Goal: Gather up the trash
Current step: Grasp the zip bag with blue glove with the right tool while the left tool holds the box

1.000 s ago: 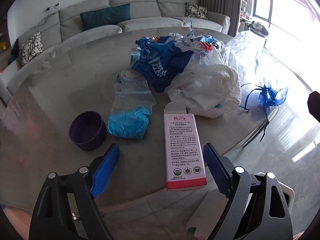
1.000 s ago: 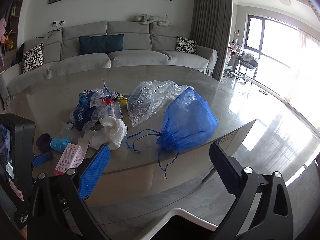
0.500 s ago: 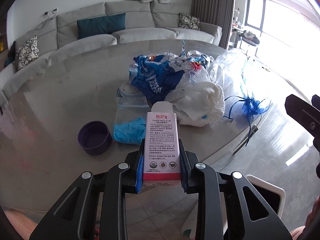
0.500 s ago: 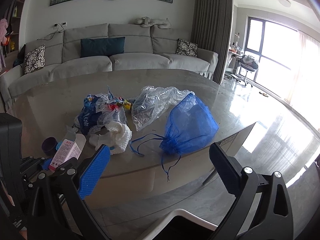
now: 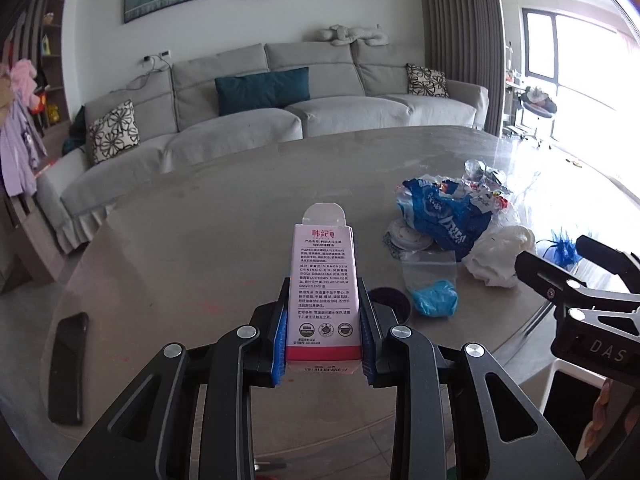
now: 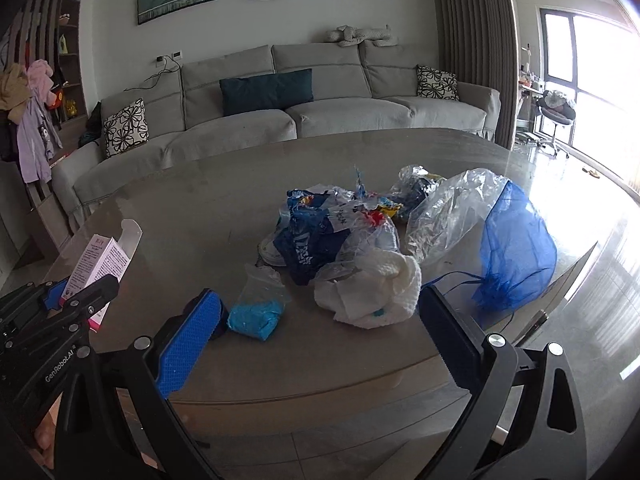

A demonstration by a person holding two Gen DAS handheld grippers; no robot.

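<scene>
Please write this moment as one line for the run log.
left gripper: shut on pink box, lifted | right gripper: open, empty | trash pile: on table

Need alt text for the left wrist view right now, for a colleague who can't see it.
The left hand-held gripper is shut on a pink and white carton, held above a grey table. Right of it lie a blue wrapper, white cloth and purple cup.

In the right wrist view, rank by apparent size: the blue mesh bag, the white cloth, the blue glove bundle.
1. Blue mesh bag, largest.
2. White cloth, somewhat smaller, though it lies nearer the camera, so the gap is unsure.
3. Blue glove bundle, clearly smallest.
</scene>
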